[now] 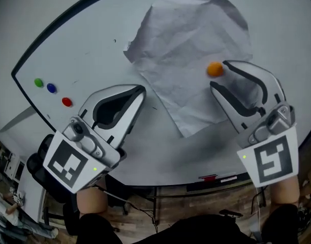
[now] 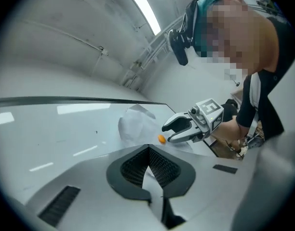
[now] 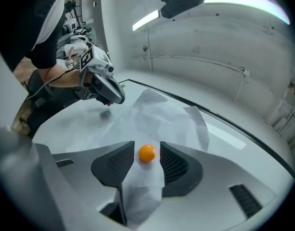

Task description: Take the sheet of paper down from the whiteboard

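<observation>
The whiteboard (image 1: 94, 44) runs past the top and right edges of the head view, so its far corners are cut off. There the right gripper (image 1: 219, 74) covers the lower right border of the sheet of paper (image 1: 186, 39). In the left gripper view the left gripper (image 2: 148, 149) hides the sheet's near part behind its own jaws. Both hands sit hidden behind the marker cubes (image 1: 69, 161); only the forearms (image 1: 92, 203) show. A red thing (image 1: 209, 177) on the board's lower ledge is too small to identify, as are the dark specks (image 1: 115, 40) on the board.
</observation>
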